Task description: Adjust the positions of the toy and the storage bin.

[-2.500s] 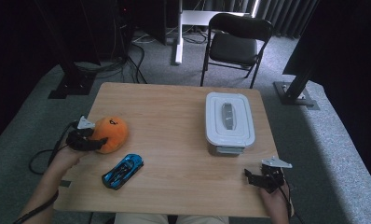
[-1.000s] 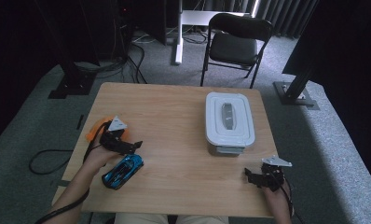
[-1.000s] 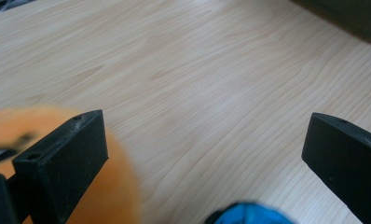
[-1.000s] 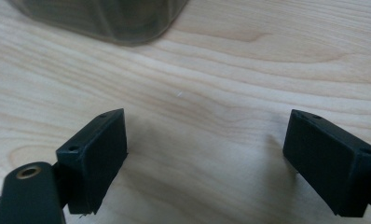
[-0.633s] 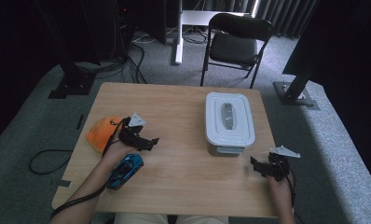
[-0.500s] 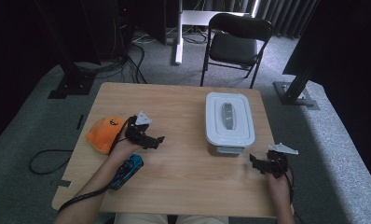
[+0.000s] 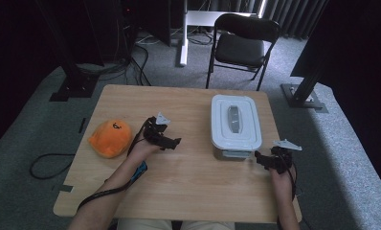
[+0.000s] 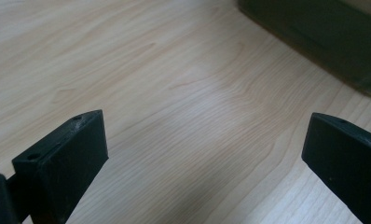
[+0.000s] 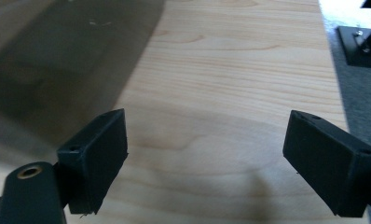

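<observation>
- Two grippers work over one wooden table [image 7: 188,191], and neither grasps anything.
- Farthest left lies the orange plush toy [image 7: 110,137], flat on the wood near the table's left edge and well apart from the container, so nothing crowds it.
- Just right of the plush and nearer the person, a blue toy car [image 7: 141,168] peeks out from under the left forearm, which crosses above it.
- Next comes the left gripper [image 7: 168,142], over bare wood between plush and container; its jaws stand wide apart with only tabletop between them, aimed towards the container. I judge it is travelling across with nothing carried.
- Right of centre stands the white lidded container [image 7: 236,126], lid on, handle along its top. It is apart from both grippers.
- Farthest right, the right gripper [image 7: 261,160] sits low by the container's near right corner, jaws spread over bare wood, probably placed there to steady the box or work its lid.
</observation>
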The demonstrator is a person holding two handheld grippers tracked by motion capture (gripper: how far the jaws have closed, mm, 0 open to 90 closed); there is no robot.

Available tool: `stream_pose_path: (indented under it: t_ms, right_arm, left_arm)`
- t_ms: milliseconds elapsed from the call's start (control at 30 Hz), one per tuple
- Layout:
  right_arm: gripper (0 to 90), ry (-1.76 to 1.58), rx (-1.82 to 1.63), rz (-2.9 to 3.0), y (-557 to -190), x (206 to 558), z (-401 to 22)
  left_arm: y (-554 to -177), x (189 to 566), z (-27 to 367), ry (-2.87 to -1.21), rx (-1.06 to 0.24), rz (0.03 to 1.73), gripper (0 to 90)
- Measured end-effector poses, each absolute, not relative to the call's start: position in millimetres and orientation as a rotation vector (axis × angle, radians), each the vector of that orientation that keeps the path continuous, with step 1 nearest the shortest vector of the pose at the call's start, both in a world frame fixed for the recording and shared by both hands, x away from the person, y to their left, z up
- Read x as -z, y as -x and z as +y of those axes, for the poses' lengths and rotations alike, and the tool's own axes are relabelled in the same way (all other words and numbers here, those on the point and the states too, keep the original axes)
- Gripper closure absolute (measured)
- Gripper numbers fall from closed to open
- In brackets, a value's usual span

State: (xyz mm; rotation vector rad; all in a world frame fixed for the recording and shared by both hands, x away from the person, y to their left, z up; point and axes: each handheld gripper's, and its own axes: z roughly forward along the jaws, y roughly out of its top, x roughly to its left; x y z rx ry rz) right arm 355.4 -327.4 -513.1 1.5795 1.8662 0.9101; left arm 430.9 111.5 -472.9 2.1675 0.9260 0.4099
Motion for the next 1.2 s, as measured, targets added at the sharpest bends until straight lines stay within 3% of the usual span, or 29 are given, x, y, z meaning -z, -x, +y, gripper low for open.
stream_pose_path:
  t_ms: [1200]
  right_arm:
    - [13.4, -1.622, -0.935, 1.834, -418, 502, -329]
  left_arm:
    - [-481, 481, 14, -2.178, -0.414, 0.919, 0.8]
